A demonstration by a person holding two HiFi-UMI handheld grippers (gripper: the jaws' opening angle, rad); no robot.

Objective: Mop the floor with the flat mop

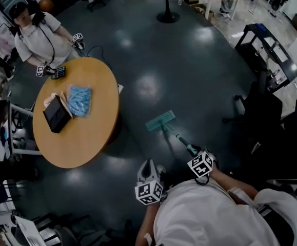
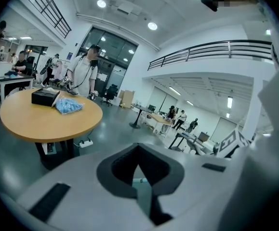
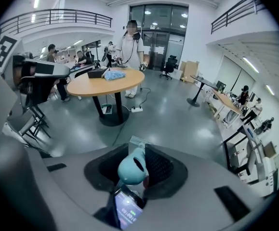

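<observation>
While the right tongs [image 1: 202,163] clench the top end of the handle [image 3: 131,167], the left tongs [image 1: 149,184] sit closed tip to tip on nothing, close by the person's body and apart from it. The mop head [image 1: 160,121] lies flat on the floor [image 1: 199,70] ahead and to the left of the right tongs, the handle slanting from them down to it, with the round desk [image 1: 86,142] near on its far left side. Any stroke should run along that slant, I judge, and the right hand, alone in holding, is the nearer.
</observation>
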